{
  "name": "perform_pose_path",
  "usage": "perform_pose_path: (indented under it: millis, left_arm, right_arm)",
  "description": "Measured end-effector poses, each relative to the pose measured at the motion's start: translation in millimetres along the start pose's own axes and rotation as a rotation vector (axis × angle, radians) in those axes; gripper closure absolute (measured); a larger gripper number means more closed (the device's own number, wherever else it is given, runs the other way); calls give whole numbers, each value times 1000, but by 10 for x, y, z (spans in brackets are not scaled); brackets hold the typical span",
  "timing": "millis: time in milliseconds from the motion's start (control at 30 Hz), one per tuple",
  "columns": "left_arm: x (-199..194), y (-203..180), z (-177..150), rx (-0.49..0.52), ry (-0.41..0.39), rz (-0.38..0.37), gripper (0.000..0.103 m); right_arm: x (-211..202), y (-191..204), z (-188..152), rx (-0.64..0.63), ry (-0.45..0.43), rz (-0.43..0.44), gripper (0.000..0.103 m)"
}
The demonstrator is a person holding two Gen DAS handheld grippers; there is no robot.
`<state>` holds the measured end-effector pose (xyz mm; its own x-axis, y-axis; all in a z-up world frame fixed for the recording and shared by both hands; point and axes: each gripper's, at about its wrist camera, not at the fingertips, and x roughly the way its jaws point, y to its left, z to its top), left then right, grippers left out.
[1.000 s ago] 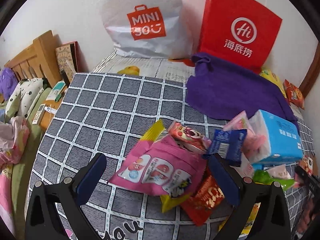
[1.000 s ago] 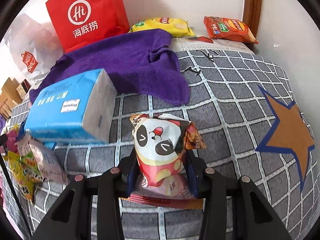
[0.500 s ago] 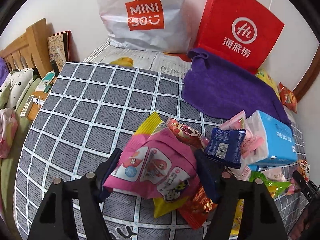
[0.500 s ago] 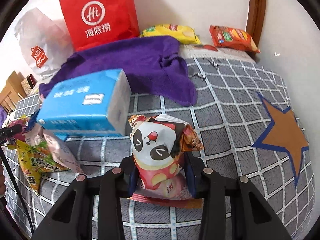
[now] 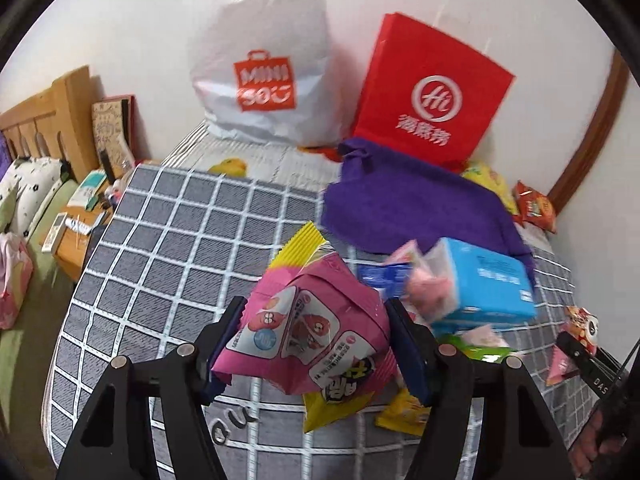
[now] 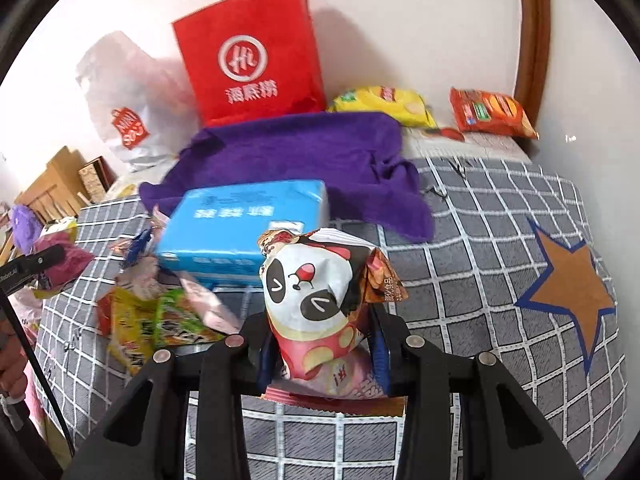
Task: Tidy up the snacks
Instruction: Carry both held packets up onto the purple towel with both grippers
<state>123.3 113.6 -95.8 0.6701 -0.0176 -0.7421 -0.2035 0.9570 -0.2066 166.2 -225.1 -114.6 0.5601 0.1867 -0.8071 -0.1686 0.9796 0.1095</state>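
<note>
Left gripper (image 5: 316,344): clamped across the middle of the pink snack bag (image 5: 308,332), one pad on each side edge; jaws about half open and pressing, having just closed in on it.
Right gripper (image 6: 320,344): closed narrowly on the panda snack bag (image 6: 316,300), gripped low so the puffed top stands above the fingers.
Pink snack bag, place: near centre of the left wrist view, seemingly lifted off the checked grey bedspread (image 5: 160,240), with a yellow packet (image 5: 304,244) behind and under it (whether that one is pinched too, I cannot tell).
Panda snack bag, place: near centre of the right wrist view, in front of the blue tissue pack (image 6: 244,228).
Snack pile: loose packets (image 6: 160,320) lie to the left of the tissue pack; two more, a yellow bag (image 6: 384,104) and an orange bag (image 6: 492,112), sit far right by the wall.
Backdrop: purple towel (image 6: 304,152), red paper bag (image 6: 252,68) and white plastic bag (image 5: 264,60) at the far side.
Handling, judged: both bags look light, air-filled and crinkly, with slick film that could slide; contents are probably brittle, so squeeze gently.
Where to hold: across the flat body or on a sealed seam, rather than a corner.
</note>
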Motion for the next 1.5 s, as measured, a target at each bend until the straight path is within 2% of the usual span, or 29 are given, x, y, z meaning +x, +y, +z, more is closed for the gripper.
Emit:
perform_pose_path:
  millis: [200, 333, 733, 1067, 1500]
  left_arm:
    - [-158, -379, 55, 57, -13, -64, 36]
    - [-195, -667, 126, 100, -16, -100, 36]
    - [-67, -1111, 481, 166, -22, -139, 36]
    - [201, -1214, 984, 188, -33, -110, 36]
    - [800, -1283, 1519, 192, -14, -96, 36]
  right_arm:
    - [-229, 100, 84, -10, -47, 25, 64]
    - [-342, 144, 182, -25, -70, 4, 64]
    - [-365, 150, 667, -44, -113, -6, 64]
    - [5, 121, 1225, -28, -113, 13, 64]
    - [675, 36, 1914, -20, -110, 10, 64]
